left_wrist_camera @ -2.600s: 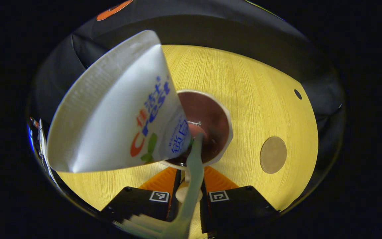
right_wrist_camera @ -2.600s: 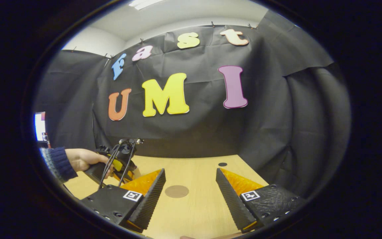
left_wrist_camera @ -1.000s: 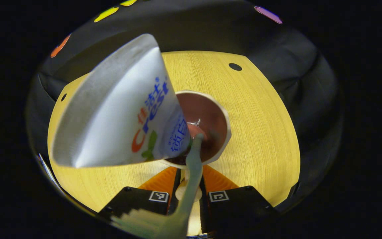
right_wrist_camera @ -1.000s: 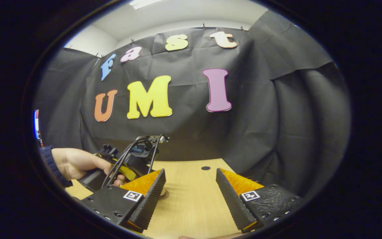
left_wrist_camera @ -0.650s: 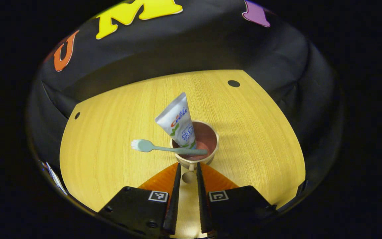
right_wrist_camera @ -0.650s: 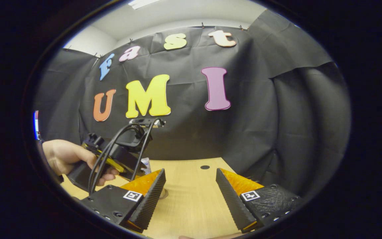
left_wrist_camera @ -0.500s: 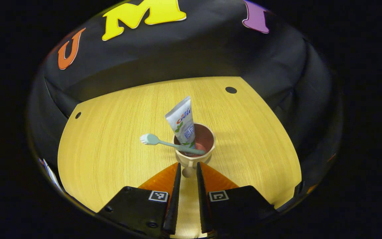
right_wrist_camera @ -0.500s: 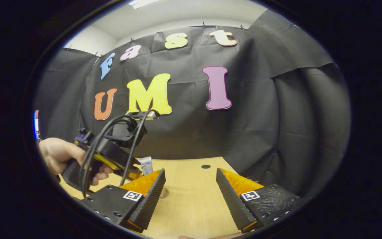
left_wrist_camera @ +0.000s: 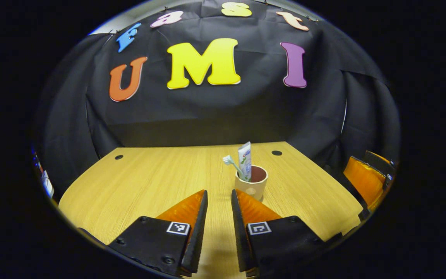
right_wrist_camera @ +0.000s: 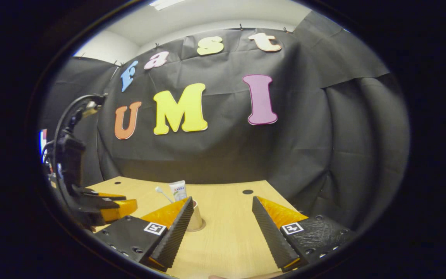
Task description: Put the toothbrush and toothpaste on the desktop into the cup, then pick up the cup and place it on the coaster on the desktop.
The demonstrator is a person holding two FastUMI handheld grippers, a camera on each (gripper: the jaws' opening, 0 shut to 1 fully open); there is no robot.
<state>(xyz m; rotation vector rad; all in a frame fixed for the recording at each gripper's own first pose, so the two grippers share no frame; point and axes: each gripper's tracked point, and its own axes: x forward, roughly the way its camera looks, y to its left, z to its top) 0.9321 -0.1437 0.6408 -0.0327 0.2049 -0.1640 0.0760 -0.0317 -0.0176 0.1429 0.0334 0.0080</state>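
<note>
One beige cup (left_wrist_camera: 251, 186) stands upright on the wooden desktop (left_wrist_camera: 145, 182), just ahead of the left gripper (left_wrist_camera: 219, 195) and slightly right of the gap between its fingers. Its inside is reddish brown. One white toothpaste tube (left_wrist_camera: 244, 160) with coloured print stands in it, crimped end up, and one pale green toothbrush (left_wrist_camera: 233, 164) leans out to the left of the tube, head uppermost. The left gripper's jaws are nearly together, a narrow slot left between them, with nothing in it; the cup stands clear of the tips.

In the right gripper view, the right gripper (right_wrist_camera: 222, 203) has its jaws spread wide and holds nothing. The cup (right_wrist_camera: 196, 219) sits just behind its left finger, which hides most of the wall; only the tube (right_wrist_camera: 178, 190) and the brush head (right_wrist_camera: 158, 190) rise above it. A thin brown rim at the cup's foot looks like the coaster (right_wrist_camera: 202, 226), but too little of it shows to be sure. At the left gripper view's right edge, the other gripper is cut off.
</note>
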